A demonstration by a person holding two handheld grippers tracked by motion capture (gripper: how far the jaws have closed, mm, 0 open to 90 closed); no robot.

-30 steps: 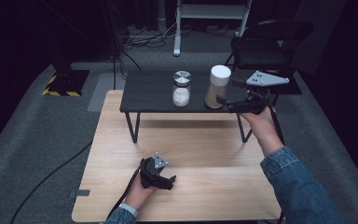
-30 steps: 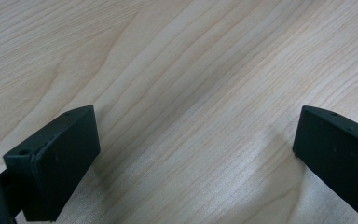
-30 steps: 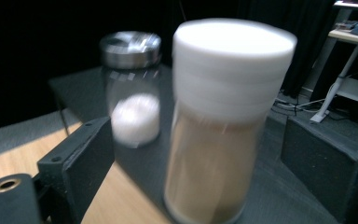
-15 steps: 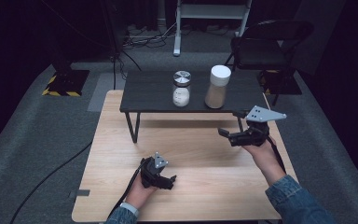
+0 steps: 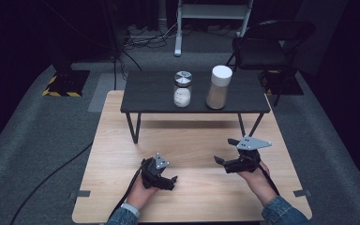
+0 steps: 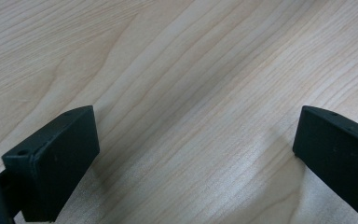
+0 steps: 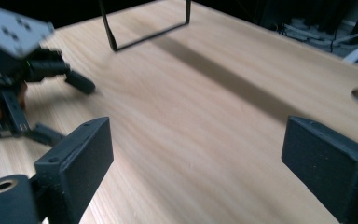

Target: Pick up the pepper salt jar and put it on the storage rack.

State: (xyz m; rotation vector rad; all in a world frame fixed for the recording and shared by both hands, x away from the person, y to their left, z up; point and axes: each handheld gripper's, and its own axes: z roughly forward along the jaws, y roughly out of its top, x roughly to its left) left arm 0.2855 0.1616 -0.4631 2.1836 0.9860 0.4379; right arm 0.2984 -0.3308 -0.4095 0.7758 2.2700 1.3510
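Looks like I'm basically done: both my tongs, left gripper (image 5: 168, 179) and right gripper (image 5: 224, 163), sit wide open and empty over the wooden table (image 5: 187, 140), while the glass jar (image 5: 182, 89) and white-lidded container (image 5: 219, 87) stand side by side on the black stand (image 5: 154, 93).

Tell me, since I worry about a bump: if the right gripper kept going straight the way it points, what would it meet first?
Probably the left gripper. The right gripper points leftward, low over the wooden table, its jaws open and empty; depth is hard to judge.
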